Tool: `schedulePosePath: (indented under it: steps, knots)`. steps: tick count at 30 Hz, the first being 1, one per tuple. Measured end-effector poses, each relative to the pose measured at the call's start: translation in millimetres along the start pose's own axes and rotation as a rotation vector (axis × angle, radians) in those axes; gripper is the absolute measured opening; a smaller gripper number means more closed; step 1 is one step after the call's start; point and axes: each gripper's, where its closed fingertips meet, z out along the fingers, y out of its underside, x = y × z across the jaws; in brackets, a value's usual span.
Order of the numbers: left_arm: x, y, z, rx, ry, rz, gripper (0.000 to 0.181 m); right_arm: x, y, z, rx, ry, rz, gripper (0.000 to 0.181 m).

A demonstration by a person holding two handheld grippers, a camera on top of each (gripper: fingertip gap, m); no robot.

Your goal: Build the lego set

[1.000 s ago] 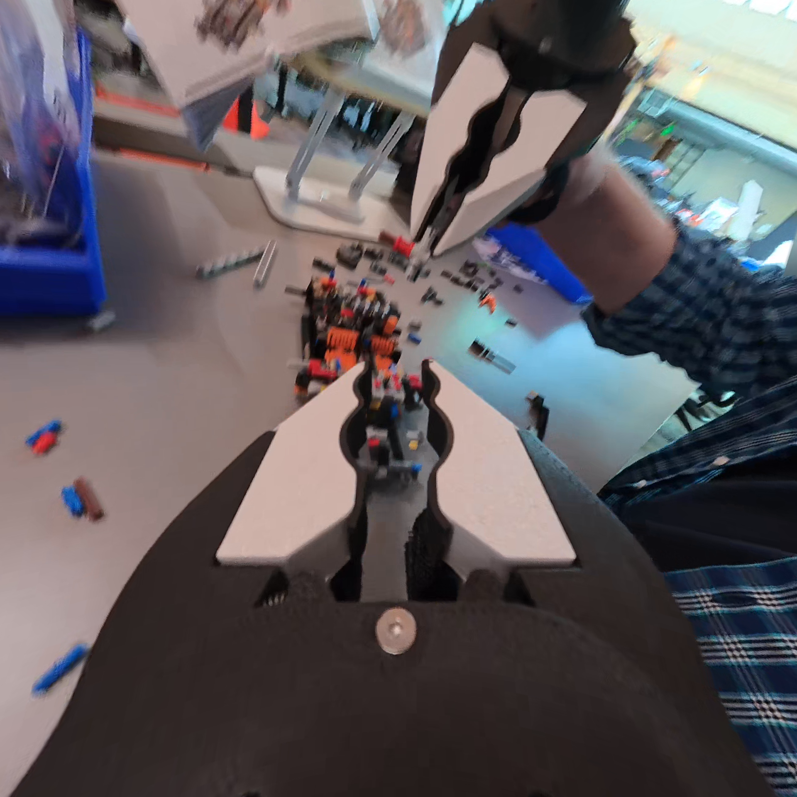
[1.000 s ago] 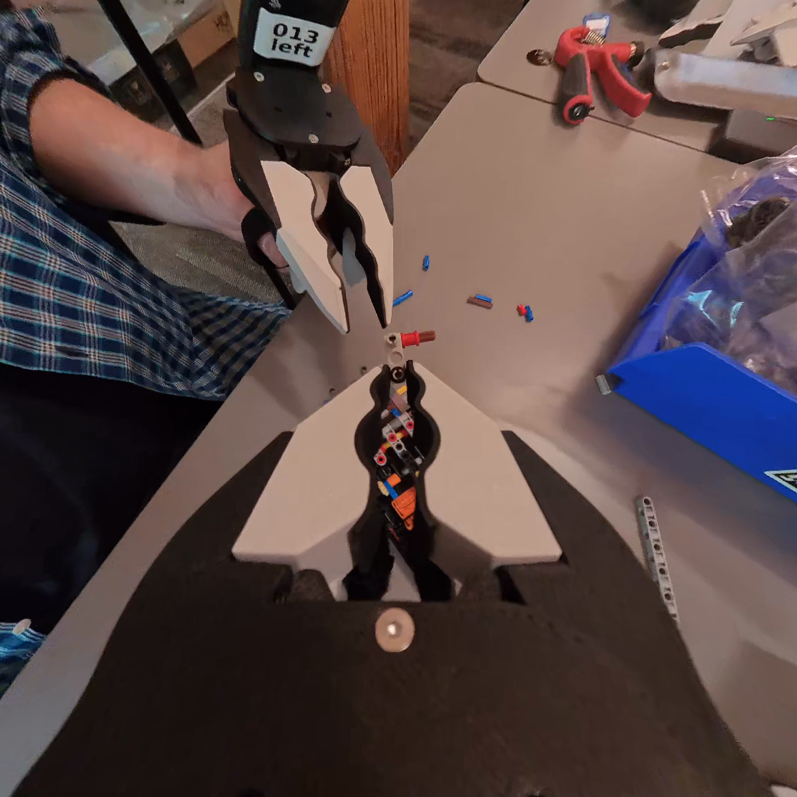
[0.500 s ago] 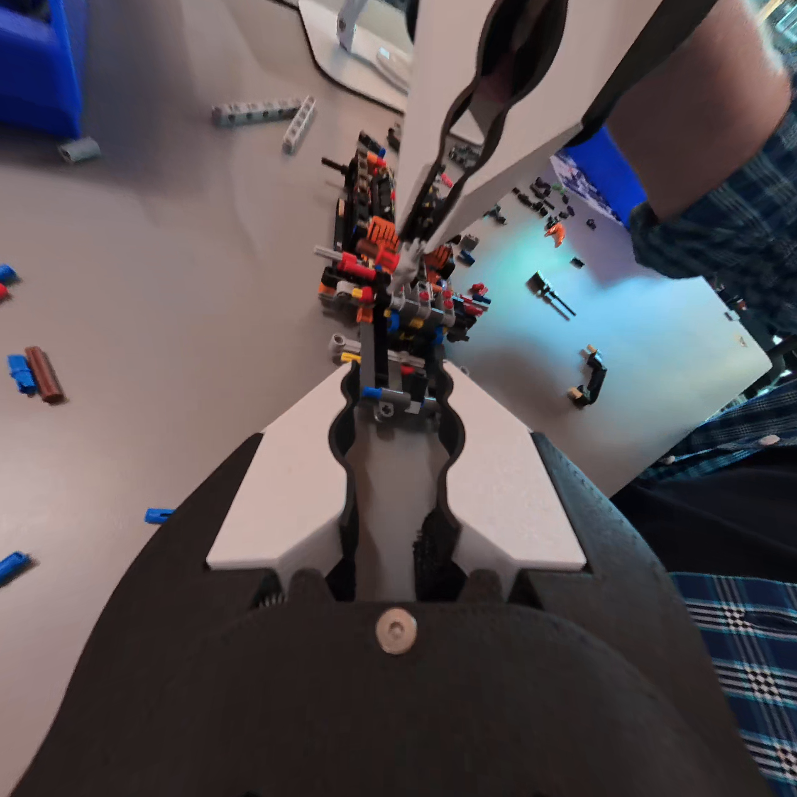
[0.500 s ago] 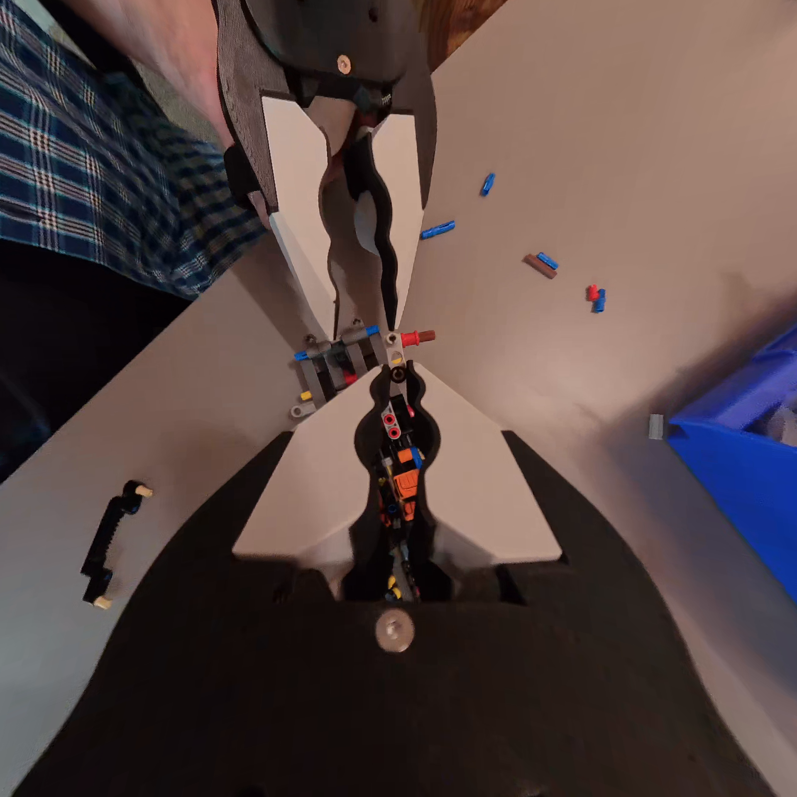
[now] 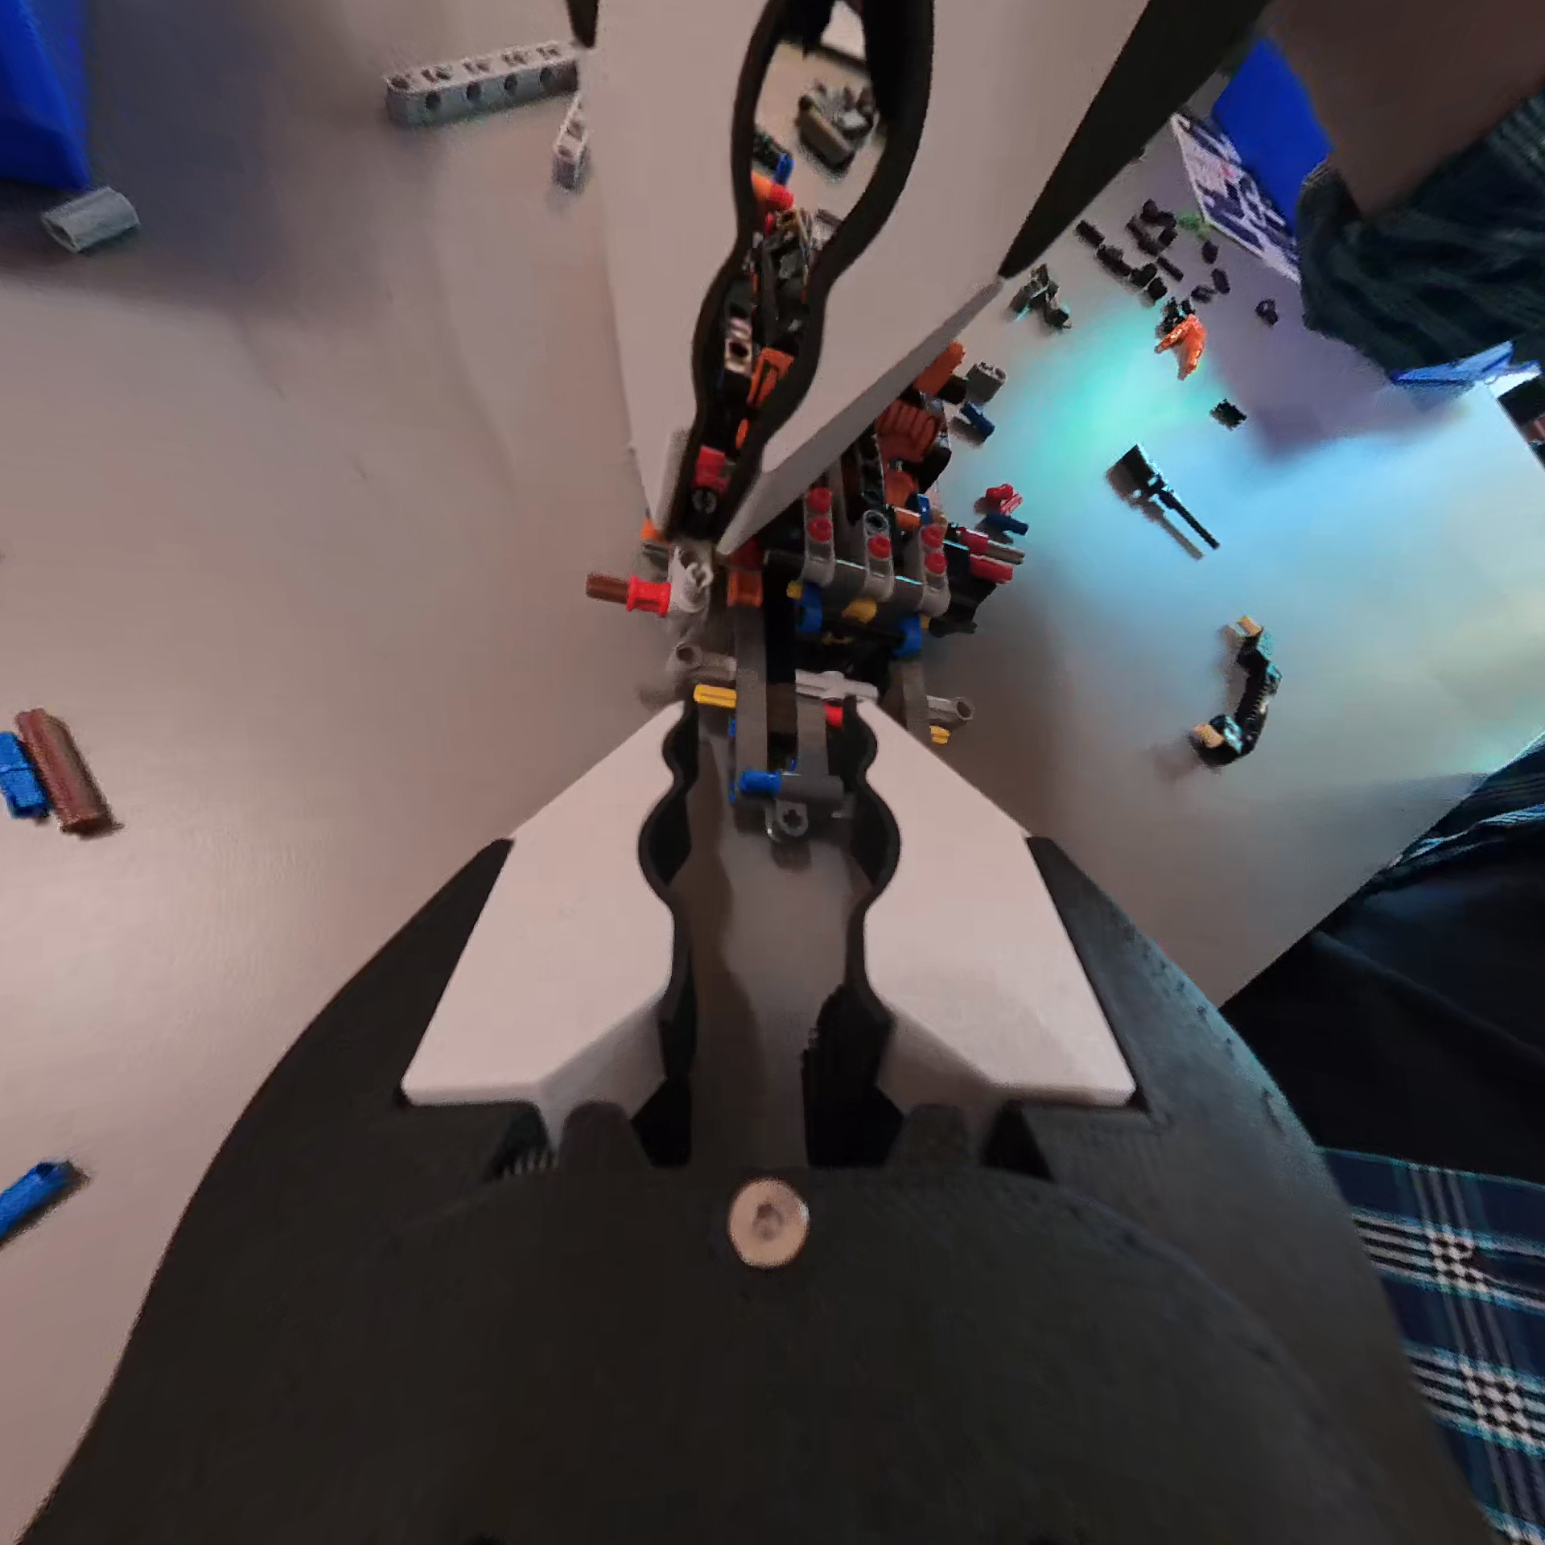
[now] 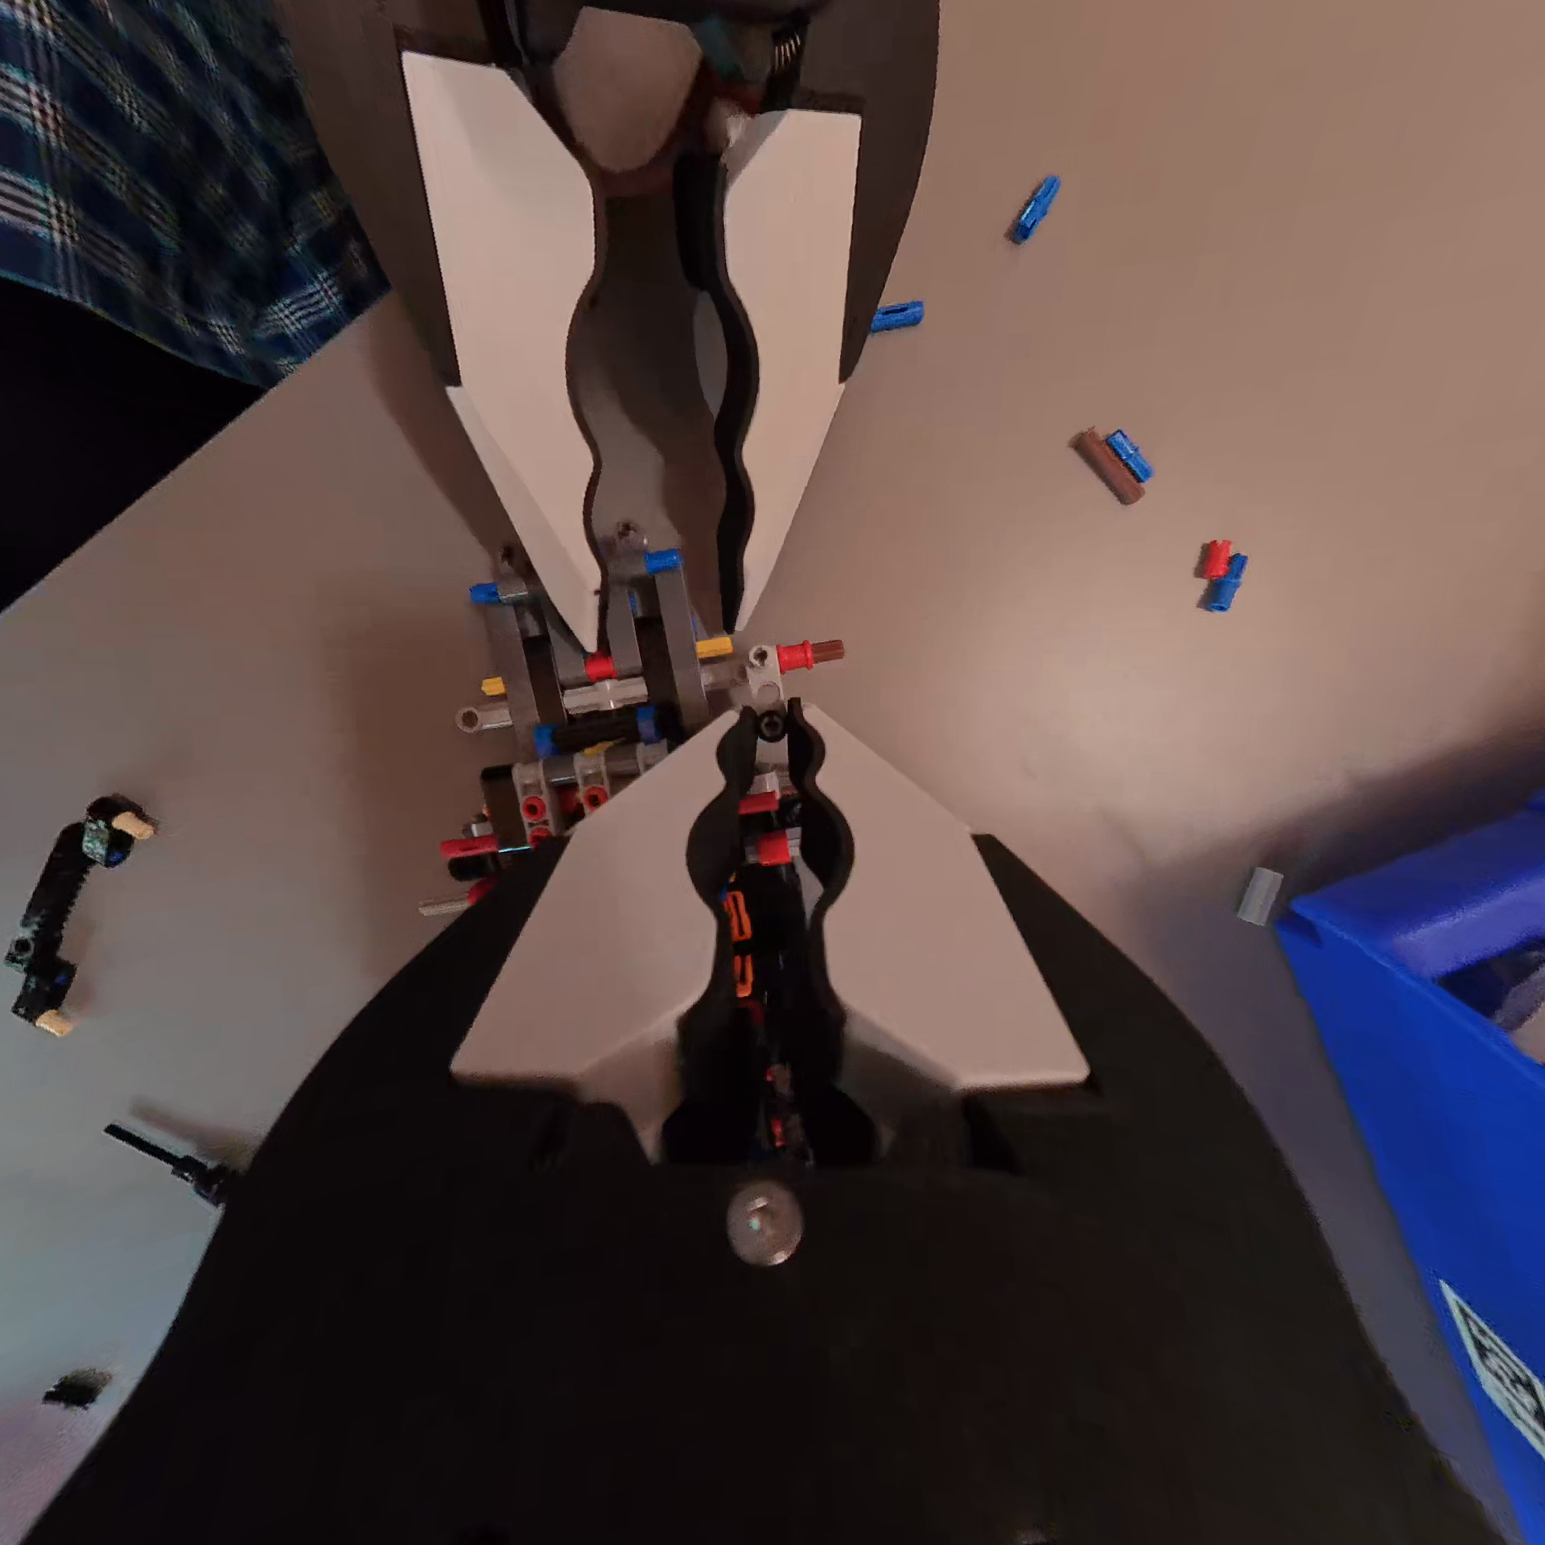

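The grey table [image 5: 293, 502] fills both views, and in the middle of it sits the half-built lego model [image 5: 869, 568], a dense block of grey beams with red, blue, yellow and orange pins. Over on the right wrist view's right edge there's a blue bin [image 6: 1421, 1045], only its corner showing, with a small grey sleeve [image 6: 1259, 894] lying just beside it.

Both tongs meet over the model from opposite ends. The left tongs [image 5: 773, 723] are spread part-way, straddling the near grey frame of the model without clearly pinching it. The right tongs [image 6: 769, 723] are drawn almost together at the tips, nipping a small black pin on a white connector [image 6: 762, 669] that carries a red and brown peg [image 6: 807, 654] sticking out sideways at the model's corner. Their white pads block much of the model in each view.

Only the left wrist view shows the long grey holed beam [image 5: 481, 84] far left, and the scatter of small black pieces [image 5: 1145, 251] far right. A black toothed bar [image 6: 50, 911] with tan pegs lies well apart from the model. Loose on the table in the right wrist view: four blue pins, one brown peg [image 6: 1108, 468], one red pin [image 6: 1214, 558].
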Motion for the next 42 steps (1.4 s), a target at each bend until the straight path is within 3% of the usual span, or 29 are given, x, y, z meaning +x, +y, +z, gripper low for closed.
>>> schedulePosePath:
  steps: [9,21,28,34,38,42]
  knots:
    - [-6,7,4,-0.045,-0.038,0.003,0.028,-6,3,12,-0.008,-0.086,-0.061,0.004]
    - [-8,8,8,-0.070,-0.063,0.024,0.025,-4,9,16,-0.045,-0.090,-0.074,0.004]
    - [-7,-3,2,0.007,-0.094,0.069,0.026,-4,11,18,-0.069,-0.079,-0.072,0.004]
    - [-6,-26,-9,0.082,-0.136,0.188,0.016,-4,11,17,-0.058,-0.076,-0.059,0.004]
    - [-12,-20,-1,0.035,-0.143,0.198,0.001,-5,12,18,-0.066,-0.083,-0.050,0.004]
    - [-15,-15,1,0.008,-0.145,0.215,0.000,-6,12,18,-0.071,-0.091,-0.036,0.004]
